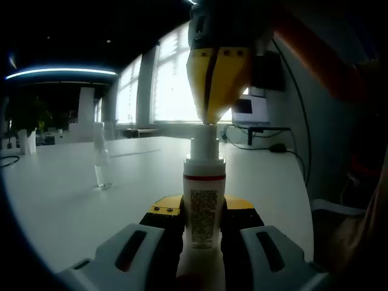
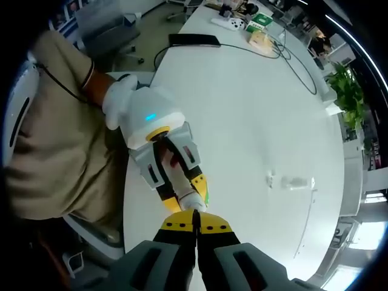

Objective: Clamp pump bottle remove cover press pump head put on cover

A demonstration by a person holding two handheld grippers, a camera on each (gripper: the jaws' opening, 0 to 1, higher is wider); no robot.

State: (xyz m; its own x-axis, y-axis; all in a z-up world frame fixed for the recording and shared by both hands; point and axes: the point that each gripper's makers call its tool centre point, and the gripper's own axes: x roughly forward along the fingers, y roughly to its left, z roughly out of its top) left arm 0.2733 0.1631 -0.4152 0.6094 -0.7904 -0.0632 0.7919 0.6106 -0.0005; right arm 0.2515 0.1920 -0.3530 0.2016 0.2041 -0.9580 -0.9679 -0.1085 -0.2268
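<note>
A white pump bottle point(image 1: 204, 188) with a red band and a printed label stands upright between the jaws of my left gripper point(image 1: 203, 212), which is shut on its body. Its cover is off and the white pump head point(image 1: 204, 148) is bare. My right gripper point(image 1: 210, 118) comes down from above, its yellow jaws shut together, the tip touching the top of the pump head. In the right gripper view, my right gripper point(image 2: 195, 223) points down at the bottle top point(image 2: 194, 201), held in the left gripper point(image 2: 189, 193). The clear cover point(image 1: 102, 162) stands on the table, also seen as the clear cover point(image 2: 294, 182).
The white table point(image 1: 73, 212) stretches away to bright windows. A screen point(image 1: 250, 110) and cables sit at its far right, a potted plant point(image 1: 27, 124) at far left. A gloved hand point(image 2: 121, 100) holds the left gripper. Boxes point(image 2: 257, 27) and a black device point(image 2: 194, 40) lie at the table's far end.
</note>
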